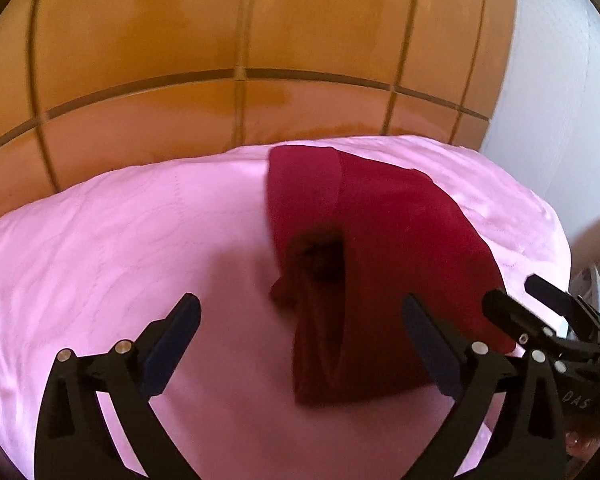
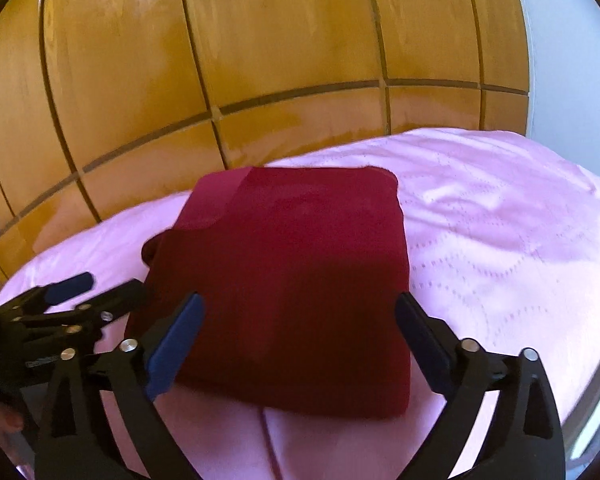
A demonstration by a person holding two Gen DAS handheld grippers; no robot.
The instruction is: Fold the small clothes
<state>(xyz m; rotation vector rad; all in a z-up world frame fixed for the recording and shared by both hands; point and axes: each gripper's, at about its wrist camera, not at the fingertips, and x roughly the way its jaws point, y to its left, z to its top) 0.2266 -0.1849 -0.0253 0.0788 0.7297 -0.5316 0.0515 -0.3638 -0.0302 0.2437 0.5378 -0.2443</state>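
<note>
Item: dark red folded knit garment (image 2: 284, 292), flat on pink quilted bed cover (image 2: 500, 220), just ahead of right gripper (image 2: 300, 344). Left gripper (image 1: 300, 344) alongside. Both jaws apart, empty. Advice: square edges gently; avoid dragging layers.

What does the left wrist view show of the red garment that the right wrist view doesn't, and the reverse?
Only the left wrist view shows the red garment from its side, with a dark gap between layers at the edge. Only the right wrist view shows its flat top as a tidy rectangle and a seam in the pink bedcover. Both show both tongs, left and right, open and empty, and the wooden panelling.
</note>
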